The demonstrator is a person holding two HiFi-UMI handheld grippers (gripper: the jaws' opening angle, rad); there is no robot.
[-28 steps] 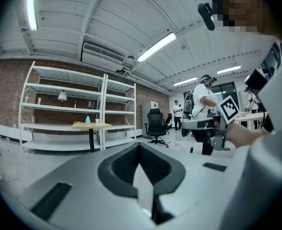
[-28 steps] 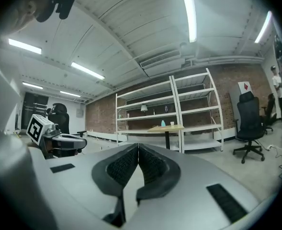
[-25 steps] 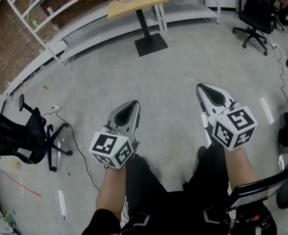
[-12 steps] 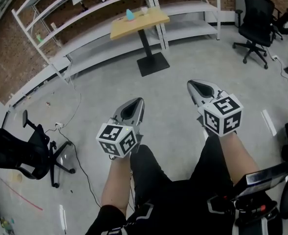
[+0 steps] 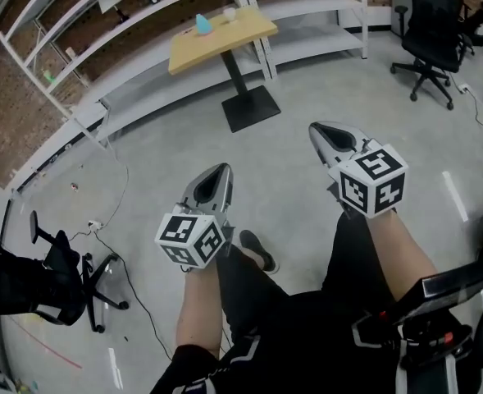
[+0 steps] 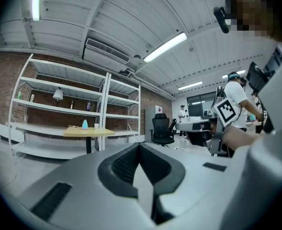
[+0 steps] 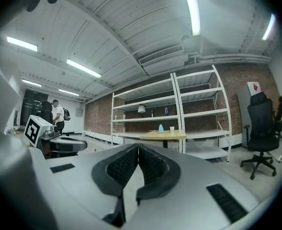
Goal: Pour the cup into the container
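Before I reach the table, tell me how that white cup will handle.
The white cup looks small, so probably light; a nudge may slide it across the smooth table. It stands upright, so a sideways push could tip it. Its material is too distant to tell.

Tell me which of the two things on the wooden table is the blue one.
The taller, tapered container, at the left of the pair on the table in the head view. The small cup beside it is white.
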